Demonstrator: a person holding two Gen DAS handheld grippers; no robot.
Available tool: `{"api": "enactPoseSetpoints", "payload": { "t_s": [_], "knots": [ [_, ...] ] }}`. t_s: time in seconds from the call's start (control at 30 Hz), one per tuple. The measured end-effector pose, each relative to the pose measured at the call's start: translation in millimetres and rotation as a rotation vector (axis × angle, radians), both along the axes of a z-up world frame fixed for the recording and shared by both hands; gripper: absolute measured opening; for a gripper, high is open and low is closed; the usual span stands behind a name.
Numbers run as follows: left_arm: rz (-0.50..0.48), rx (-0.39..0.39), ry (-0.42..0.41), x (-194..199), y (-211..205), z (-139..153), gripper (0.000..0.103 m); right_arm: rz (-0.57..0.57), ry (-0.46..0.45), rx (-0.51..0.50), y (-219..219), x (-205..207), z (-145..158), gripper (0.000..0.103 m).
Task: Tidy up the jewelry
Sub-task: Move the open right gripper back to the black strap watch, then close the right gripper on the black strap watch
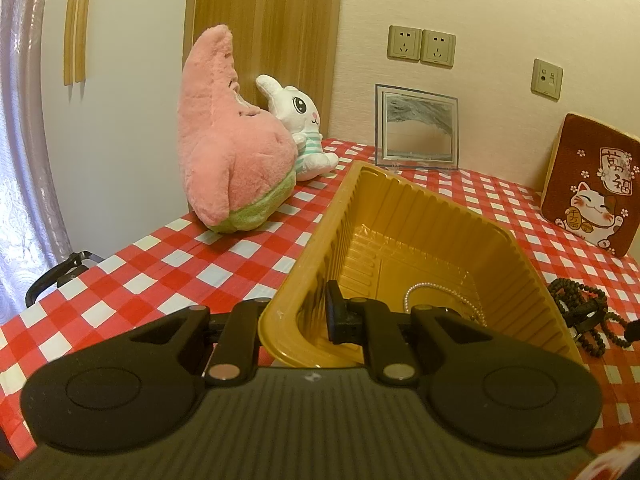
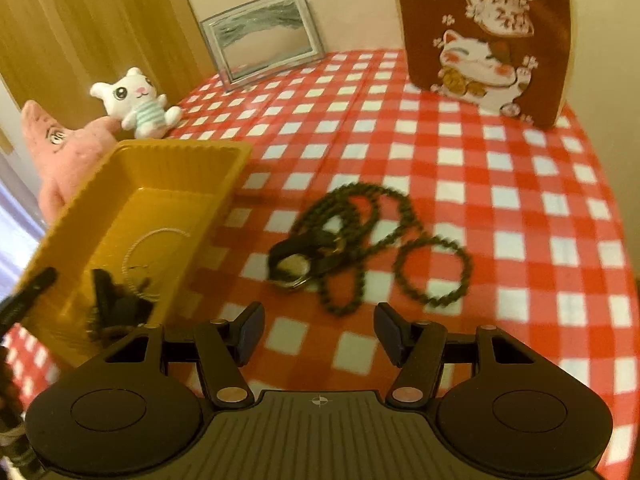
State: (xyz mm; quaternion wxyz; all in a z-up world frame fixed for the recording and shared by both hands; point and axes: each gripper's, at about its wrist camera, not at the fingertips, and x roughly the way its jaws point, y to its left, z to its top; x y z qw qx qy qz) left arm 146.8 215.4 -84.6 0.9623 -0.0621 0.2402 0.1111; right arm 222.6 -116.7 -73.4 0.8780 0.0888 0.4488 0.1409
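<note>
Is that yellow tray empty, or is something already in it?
Not empty. A pearl strand lies on the floor of the tray; the dark beads are still outside on the cloth.

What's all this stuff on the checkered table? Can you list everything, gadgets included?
tray: one, golden yellow, left side of the table
pearl strand: one, white, inside the tray
dark bead necklace: one, coiled on the cloth, right of the tray
watch: one, black strap, lying among the beads
pink plush: one, far left
white bunny plush: one, beside the pink plush
sand picture: one, at the wall
lucky-cat cushion: one, brown, far right
tablecloth: red-white check
left hand-held gripper: shut on the tray's wall
right hand-held gripper: open, above the cloth
</note>
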Motion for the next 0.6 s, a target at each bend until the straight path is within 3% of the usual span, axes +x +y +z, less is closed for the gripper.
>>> {"api": "enactPoseSetpoints", "payload": {
  "t_s": [0.6],
  "knots": [
    [0.000,0.000,0.001,0.0,0.1,-0.1,0.013,0.190,-0.121,-0.147,19.6,43.8,-27.3,0.060]
  ]
}}
